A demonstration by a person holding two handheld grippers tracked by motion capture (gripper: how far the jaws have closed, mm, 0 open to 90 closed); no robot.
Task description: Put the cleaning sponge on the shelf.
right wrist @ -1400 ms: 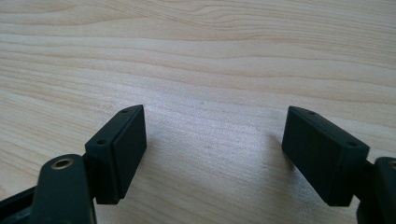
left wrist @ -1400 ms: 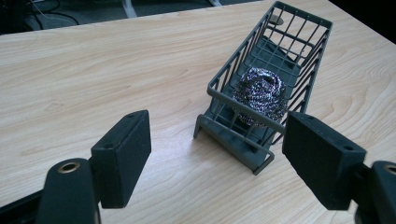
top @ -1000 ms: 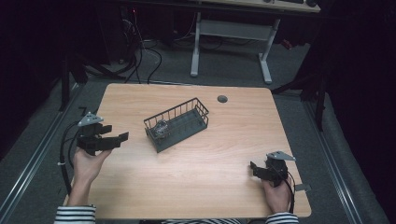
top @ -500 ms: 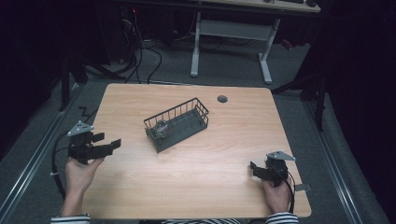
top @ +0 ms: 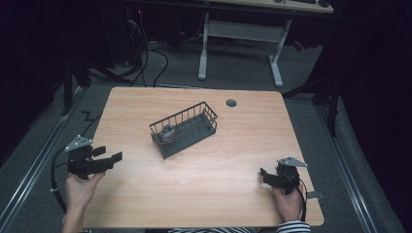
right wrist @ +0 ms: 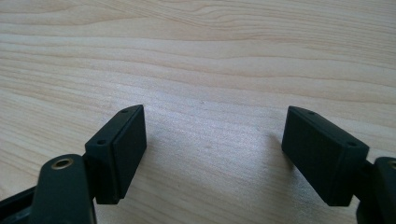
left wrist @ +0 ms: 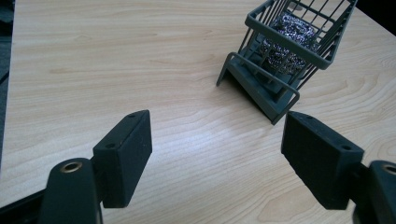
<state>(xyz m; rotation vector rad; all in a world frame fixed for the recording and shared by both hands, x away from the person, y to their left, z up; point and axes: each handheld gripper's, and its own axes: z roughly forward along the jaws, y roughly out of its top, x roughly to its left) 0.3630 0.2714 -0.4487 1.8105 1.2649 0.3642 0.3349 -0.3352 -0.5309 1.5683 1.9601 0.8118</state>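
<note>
Two grippers sat on the wooden table [top: 233,194], both empty, both with jaws spread wide. Left gripper [top: 114,157] was at the table's left edge near the front, held in the person's left hand [top: 80,187], jaws pointing right and slightly away toward the middle of the table. Right gripper [top: 265,174] was at the front right corner area, held in the right hand [top: 286,201], jaws pointing left, low over the wood.

Wire basket [top: 184,128], dark grey, stood near the centre of the table, set at a diagonal, well apart from both grippers. Steel scourer [top: 167,134] lay inside it at the near-left end, the end closer to the left gripper. Nothing was touching the basket or the scourer.

Left gripper view: wide gap between the jaws, bare wood between them, left gripper [left wrist: 217,158] aimed short of the basket. Basket [left wrist: 280,70] showed ahead and to the upper right, its near end just beyond the right-hand jaw; scourer [left wrist: 289,32] visible through the wires, resting on the basket floor.

Right gripper view: right gripper [right wrist: 215,149] jaws wide, plain table [right wrist: 201,56] grain between and ahead.

Small round grommet [top: 231,103] sat near the table's far edge, behind the basket.
</note>
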